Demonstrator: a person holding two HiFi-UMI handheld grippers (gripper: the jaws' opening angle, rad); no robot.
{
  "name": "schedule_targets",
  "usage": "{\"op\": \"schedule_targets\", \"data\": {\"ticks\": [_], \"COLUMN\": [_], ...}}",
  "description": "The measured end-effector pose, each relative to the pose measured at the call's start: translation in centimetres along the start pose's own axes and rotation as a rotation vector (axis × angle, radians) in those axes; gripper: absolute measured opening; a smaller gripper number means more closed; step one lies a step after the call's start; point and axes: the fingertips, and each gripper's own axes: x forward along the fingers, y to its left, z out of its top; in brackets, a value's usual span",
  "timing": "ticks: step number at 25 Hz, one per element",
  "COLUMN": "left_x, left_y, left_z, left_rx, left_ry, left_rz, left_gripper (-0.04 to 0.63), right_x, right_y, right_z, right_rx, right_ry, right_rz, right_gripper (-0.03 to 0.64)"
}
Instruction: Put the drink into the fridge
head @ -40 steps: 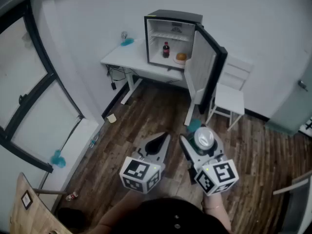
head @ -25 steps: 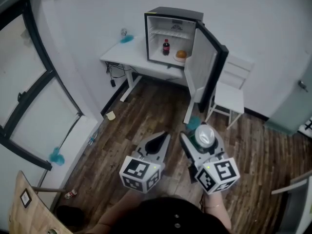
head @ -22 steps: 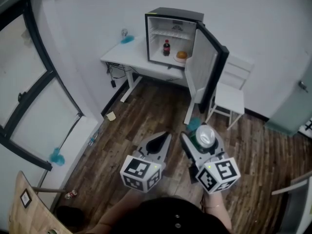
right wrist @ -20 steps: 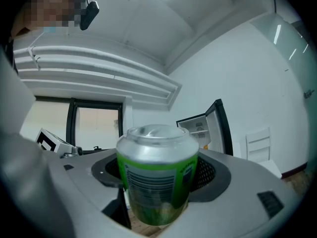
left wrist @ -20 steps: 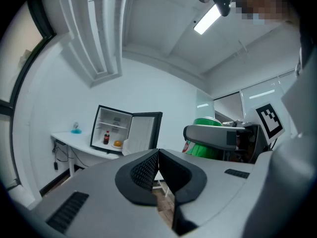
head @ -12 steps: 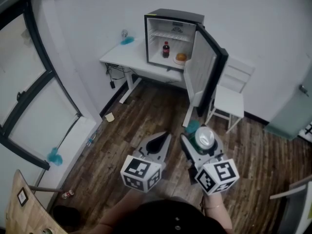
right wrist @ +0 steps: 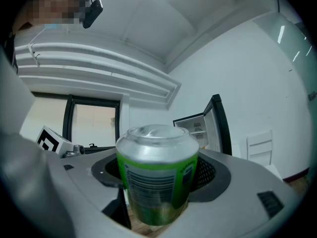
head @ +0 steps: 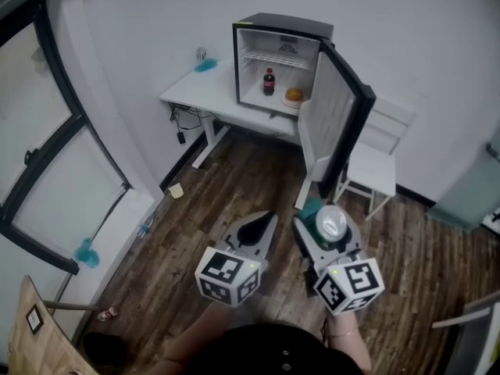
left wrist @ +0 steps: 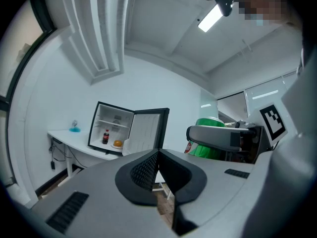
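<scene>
My right gripper [head: 322, 226] is shut on a green drink can [head: 329, 222], held upright over the wooden floor; the can [right wrist: 157, 175] fills the right gripper view between the pads. Beside it my left gripper [head: 258, 228] is shut with nothing in it, its jaws [left wrist: 157, 170] pressed together. A small black fridge [head: 280, 61] stands on a white desk [head: 209, 96] at the far wall, well ahead of both grippers. Its door [head: 337, 116] hangs open to the right. Inside sit a cola bottle [head: 269, 81] and an orange item on a plate [head: 293, 96].
A white chair [head: 373, 165] stands right of the open door. A teal object [head: 205, 62] rests on the desk's left end. Dark-framed windows [head: 47, 155] line the left wall. Cables hang under the desk [head: 186, 119].
The view has drifted a little closer to the fridge, whose door now shows more edge-on. Both grippers keep the same pose, the can still held.
</scene>
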Motion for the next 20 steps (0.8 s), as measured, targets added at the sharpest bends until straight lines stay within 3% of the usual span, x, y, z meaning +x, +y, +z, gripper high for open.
{"op": "schedule_targets", "data": {"ticks": [5, 20], "left_x": [2.9, 14.1], "left_y": [3.7, 18.9], "left_z": [0.3, 6.7], "left_rx": [0.008, 0.090], "left_ry": [0.020, 0.015], "left_rz": [-0.025, -0.185], "left_gripper": [0.006, 0.006], "right_x": [4.9, 23.9], "right_y": [-1.4, -5.8], "right_z": [-0.1, 1.3], "right_rx": [0.012, 0.005], "right_ry": [-0.010, -0.047], "right_rz": [-0.015, -0.126], "right_gripper": [0.344, 0.344]}}
